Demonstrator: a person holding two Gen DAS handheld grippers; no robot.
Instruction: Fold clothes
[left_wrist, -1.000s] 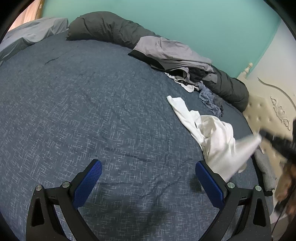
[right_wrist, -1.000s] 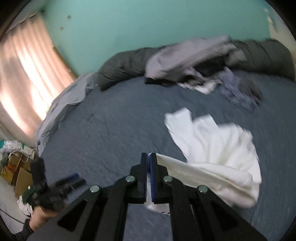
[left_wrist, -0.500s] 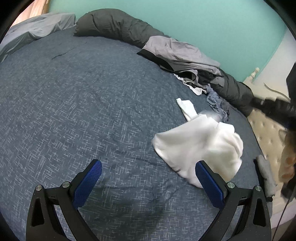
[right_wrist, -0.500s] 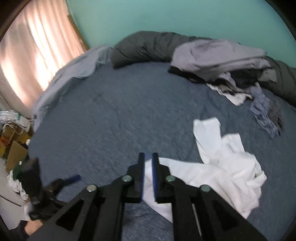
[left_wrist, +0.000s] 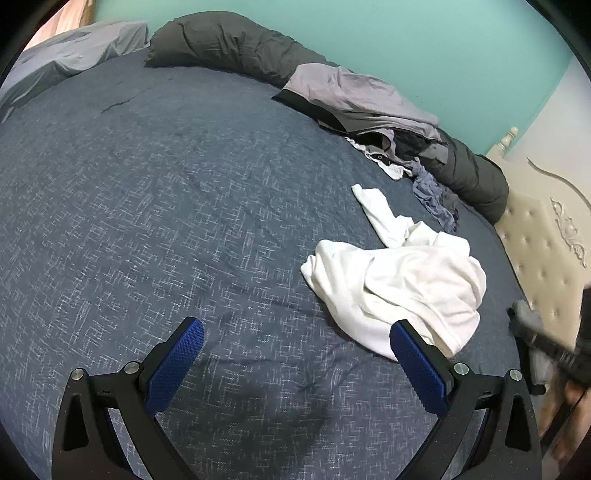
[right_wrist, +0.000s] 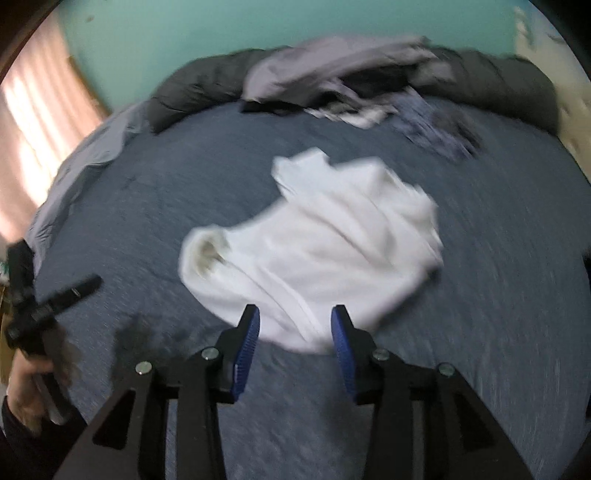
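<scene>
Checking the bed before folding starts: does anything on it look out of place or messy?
Yes. The white garment lies crumpled in a heap on the blue bedspread, one part trailing toward an unfolded clothes pile slumped against the dark rolled duvet.

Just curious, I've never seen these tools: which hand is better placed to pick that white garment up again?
Probably the right. The right gripper hangs just above the near edge of the crumpled white garment, jaws opening. The left gripper sits beside it, over bare blue bedcover.
</scene>
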